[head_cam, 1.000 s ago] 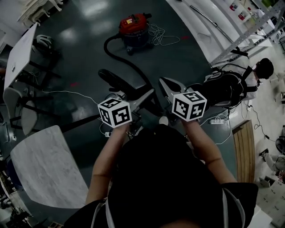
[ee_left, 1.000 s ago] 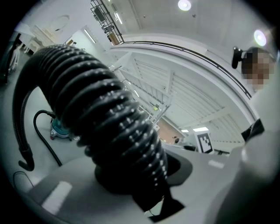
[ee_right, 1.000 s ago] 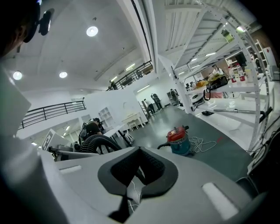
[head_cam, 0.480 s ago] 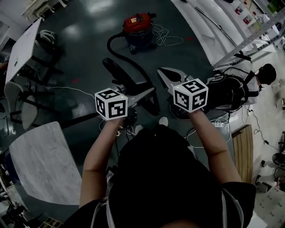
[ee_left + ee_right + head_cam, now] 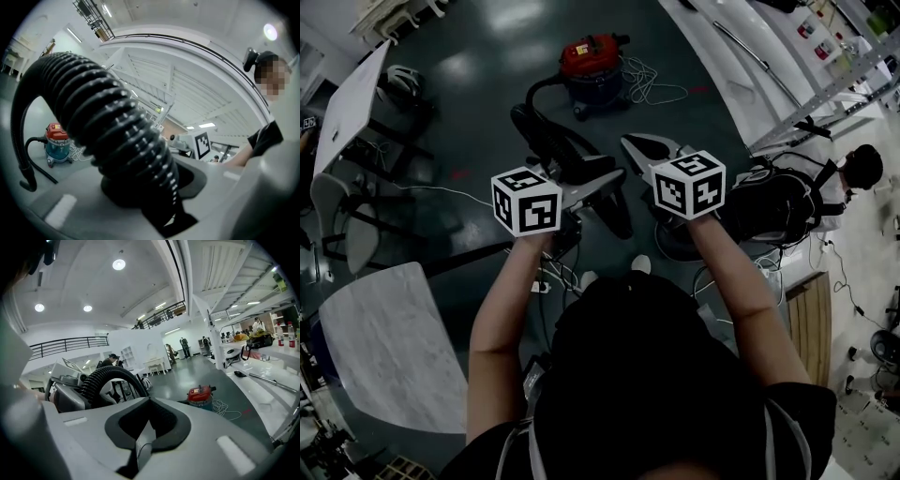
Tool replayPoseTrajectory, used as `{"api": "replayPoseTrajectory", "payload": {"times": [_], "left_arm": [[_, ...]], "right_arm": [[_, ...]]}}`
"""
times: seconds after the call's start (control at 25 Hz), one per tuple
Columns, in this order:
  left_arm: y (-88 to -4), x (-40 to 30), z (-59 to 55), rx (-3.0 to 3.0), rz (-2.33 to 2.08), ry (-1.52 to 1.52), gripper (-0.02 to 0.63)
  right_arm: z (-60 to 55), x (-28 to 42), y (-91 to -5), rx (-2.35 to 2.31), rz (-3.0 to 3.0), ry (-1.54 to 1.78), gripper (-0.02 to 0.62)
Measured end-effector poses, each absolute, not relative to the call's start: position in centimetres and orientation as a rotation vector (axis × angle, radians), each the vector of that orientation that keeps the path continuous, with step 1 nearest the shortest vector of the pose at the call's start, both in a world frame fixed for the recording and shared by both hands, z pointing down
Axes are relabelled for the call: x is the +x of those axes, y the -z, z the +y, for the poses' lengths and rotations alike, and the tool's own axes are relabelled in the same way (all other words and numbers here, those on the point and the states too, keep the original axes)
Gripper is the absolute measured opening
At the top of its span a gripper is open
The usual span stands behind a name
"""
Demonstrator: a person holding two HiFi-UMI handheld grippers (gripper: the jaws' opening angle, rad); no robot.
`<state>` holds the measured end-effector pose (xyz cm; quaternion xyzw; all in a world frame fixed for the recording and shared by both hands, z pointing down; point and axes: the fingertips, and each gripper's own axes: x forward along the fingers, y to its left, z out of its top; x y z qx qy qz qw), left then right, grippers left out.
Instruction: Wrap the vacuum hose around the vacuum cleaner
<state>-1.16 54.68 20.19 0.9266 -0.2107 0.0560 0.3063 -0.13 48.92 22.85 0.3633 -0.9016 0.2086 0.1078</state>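
The red vacuum cleaner (image 5: pixel 593 58) stands on the dark floor at the top of the head view, and shows small in the left gripper view (image 5: pixel 56 143) and the right gripper view (image 5: pixel 201 394). Its black ribbed hose (image 5: pixel 534 103) loops from it toward me. My left gripper (image 5: pixel 586 183) is shut on that hose (image 5: pixel 108 126), which fills the space between its jaws (image 5: pixel 154 187). My right gripper (image 5: pixel 639 148) hangs just right of it, shut and empty (image 5: pixel 140 437). From the right gripper view the hose (image 5: pixel 112 376) arches over the left gripper (image 5: pixel 65 397).
A coiled white cable (image 5: pixel 652 80) lies beside the vacuum cleaner. White tables (image 5: pixel 347 103) and chairs stand at the left, a marble-topped table (image 5: pixel 389 347) at the lower left. A person (image 5: pixel 853 164) sits at the right behind black gear (image 5: pixel 769 202). A metal rack (image 5: pixel 825 84) runs along the upper right.
Both grippers have moved up the picture, toward the vacuum cleaner, and closer together. The hose has come along in the left gripper and its loop has tightened.
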Motion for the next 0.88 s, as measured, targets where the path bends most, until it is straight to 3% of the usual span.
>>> {"api": "replayPoseTrajectory", "payload": {"times": [0.48, 0.88], "left_arm": [[-20.0, 5.2, 51.8, 2.493, -0.430, -0.232, 0.146], [-19.6, 8.0, 50.1, 2.532, -0.340, -0.363, 0.146]], "right_arm": [[43.7, 5.6, -22.3, 0.973, -2.688, -0.480, -0.005], [40.6, 4.9, -21.3, 0.852, -2.753, -0.337, -0.002]]}}
